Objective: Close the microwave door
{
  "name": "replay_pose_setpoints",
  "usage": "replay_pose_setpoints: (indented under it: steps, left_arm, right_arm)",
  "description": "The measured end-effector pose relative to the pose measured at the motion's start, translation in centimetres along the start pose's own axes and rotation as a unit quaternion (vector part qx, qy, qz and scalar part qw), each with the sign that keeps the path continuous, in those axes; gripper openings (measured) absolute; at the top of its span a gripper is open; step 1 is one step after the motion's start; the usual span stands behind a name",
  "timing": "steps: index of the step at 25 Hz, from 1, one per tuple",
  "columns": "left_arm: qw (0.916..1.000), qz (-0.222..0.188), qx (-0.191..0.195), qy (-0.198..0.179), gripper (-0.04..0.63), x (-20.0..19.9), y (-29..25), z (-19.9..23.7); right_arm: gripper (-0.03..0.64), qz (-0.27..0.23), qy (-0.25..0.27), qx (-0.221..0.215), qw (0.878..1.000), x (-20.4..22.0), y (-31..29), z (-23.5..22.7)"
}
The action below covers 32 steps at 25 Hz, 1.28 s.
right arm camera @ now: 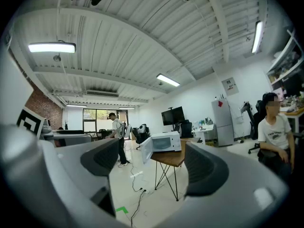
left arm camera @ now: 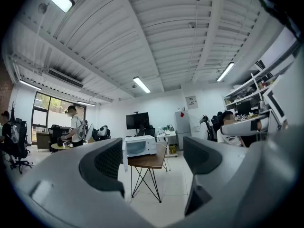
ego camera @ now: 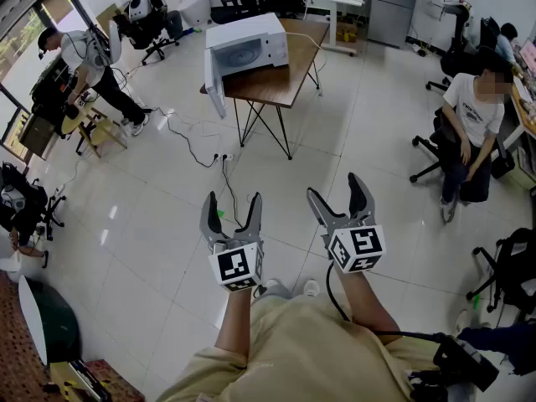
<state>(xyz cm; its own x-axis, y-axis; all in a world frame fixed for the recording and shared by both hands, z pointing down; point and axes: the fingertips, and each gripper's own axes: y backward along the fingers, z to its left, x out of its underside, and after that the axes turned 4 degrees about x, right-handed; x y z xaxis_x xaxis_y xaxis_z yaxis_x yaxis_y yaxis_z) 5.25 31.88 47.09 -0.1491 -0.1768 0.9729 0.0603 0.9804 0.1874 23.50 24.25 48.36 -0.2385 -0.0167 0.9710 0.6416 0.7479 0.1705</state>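
From the head view, the microwave (ego camera: 248, 47) is sitting on the near left corner of a table (ego camera: 280, 82), well apart from both grippers. It is a white, boxy thing, its long side running across the picture and its front facing this way. Its door (ego camera: 215, 90) is standing wide open, hinged on the left and swinging out past the table's edge. The tabletop is brown wood on thin dark wire legs, and the floor is glossy pale tile. The left gripper (ego camera: 232, 201) and the right gripper (ego camera: 334, 189) are both pointing up the picture toward the table, jaws spread and nothing between them. A person (ego camera: 471, 120) is sitting on a chair at the right, and another (ego camera: 90, 57) is bending over at the left.

In the left gripper view, the dark ribbed pads are standing wide apart with only open air between them. The microwave (left arm camera: 139, 146) is showing small and far off in the gap, front on, and its door (left arm camera: 125, 158) is turning edge-on, so little of it can be made out.

In the right gripper view, the jaws are likewise gaping and holding nothing. The microwave (right arm camera: 165, 142) is appearing at an angle, its door (right arm camera: 146, 150) swinging out leftward, showing its inner face. The table's far side is hiding behind the right jaw.
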Motion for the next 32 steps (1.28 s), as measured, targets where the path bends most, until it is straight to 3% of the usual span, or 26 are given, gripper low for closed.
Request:
replay_pose_setpoints:
  steps: [7, 11, 25, 32]
  left_arm:
    - [1.0000, 0.004, -0.007, 0.000, 0.402, 0.8, -2.1, 1.4]
    - [0.9999, 0.006, -0.006, 0.009, 0.402, 2.8, -4.3, 3.7]
    - [0.9996, -0.019, 0.005, 0.019, 0.397, 7.6, -15.7, 17.2]
    - [0.9990, -0.007, 0.014, 0.041, 0.393, 11.4, -20.1, 22.5]
  right_arm:
    - [0.422, 0.000, -0.010, -0.008, 1.000, 0.7, -2.7, -0.5]
    - [0.400, 0.008, -0.042, -0.026, 0.999, 1.6, -5.6, 0.4]
    - [0.399, 0.008, -0.013, -0.032, 0.999, 5.7, -23.6, 4.3]
    - [0.397, 0.037, -0.002, -0.026, 0.999, 9.0, -30.5, 6.1]
